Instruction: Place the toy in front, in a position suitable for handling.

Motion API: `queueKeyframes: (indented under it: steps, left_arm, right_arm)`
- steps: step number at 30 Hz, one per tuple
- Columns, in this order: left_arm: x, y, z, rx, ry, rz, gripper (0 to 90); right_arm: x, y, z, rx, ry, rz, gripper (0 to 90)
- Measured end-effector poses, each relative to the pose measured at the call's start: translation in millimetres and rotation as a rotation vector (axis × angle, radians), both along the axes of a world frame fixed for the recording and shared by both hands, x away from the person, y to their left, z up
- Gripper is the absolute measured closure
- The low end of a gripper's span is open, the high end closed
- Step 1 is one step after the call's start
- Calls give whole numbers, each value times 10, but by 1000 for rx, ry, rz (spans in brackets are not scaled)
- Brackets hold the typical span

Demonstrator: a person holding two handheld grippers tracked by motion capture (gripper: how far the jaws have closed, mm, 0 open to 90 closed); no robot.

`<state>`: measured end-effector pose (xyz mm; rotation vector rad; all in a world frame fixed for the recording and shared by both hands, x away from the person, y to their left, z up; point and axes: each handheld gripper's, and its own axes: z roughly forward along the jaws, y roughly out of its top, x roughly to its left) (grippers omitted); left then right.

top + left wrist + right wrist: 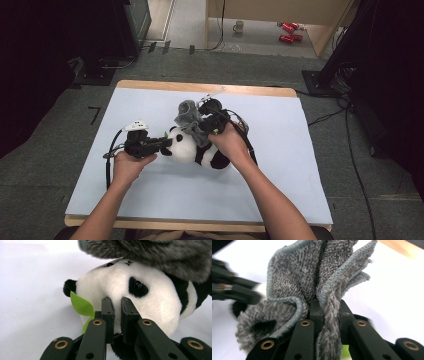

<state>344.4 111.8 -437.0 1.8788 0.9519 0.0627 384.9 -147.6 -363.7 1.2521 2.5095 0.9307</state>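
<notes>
White table (150,200) roomy around panda (192,145).

— How did the left gripper (161,144) sit?
— Low and level, gripped from behind by the left hand (129,165), jaws nearly together with only a narrow gap between the tips.
— And the right gripper (206,131)?
— Its jaws were clamped. The right hand (230,142) held it farther out, wrist bent leftward, with both forearms reaching in from the near edge.
</notes>
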Motion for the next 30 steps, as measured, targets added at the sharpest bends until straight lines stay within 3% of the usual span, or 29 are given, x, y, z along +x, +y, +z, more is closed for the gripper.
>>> queueKeyframes:
  steps: [7,12,15,19,23,26,30]
  left_arm:
    - [-10,-2,18,-24,-11,-3,834]
    - [-8,7,7,-11,-10,-4,834]
    - [-9,10,4,-8,-11,-5,834]
    - [-17,11,1,-7,-11,-6,831]
    - [-9,16,-5,0,-7,-1,830]
    - [-10,9,-8,4,-5,6,829]
    - [-10,0,-10,22,-8,13,829]
  right_arm:
    - [141,-285,28,5,-1,-90,800]
    - [112,-351,249,127,-33,-96,800]
    - [76,-351,393,173,-60,-90,800]
    - [-22,-308,563,216,-88,-46,799]
    - [-149,-234,584,225,-96,0,800]
    - [-321,-147,507,234,-76,56,799]
    - [-502,-53,261,230,-8,120,800]
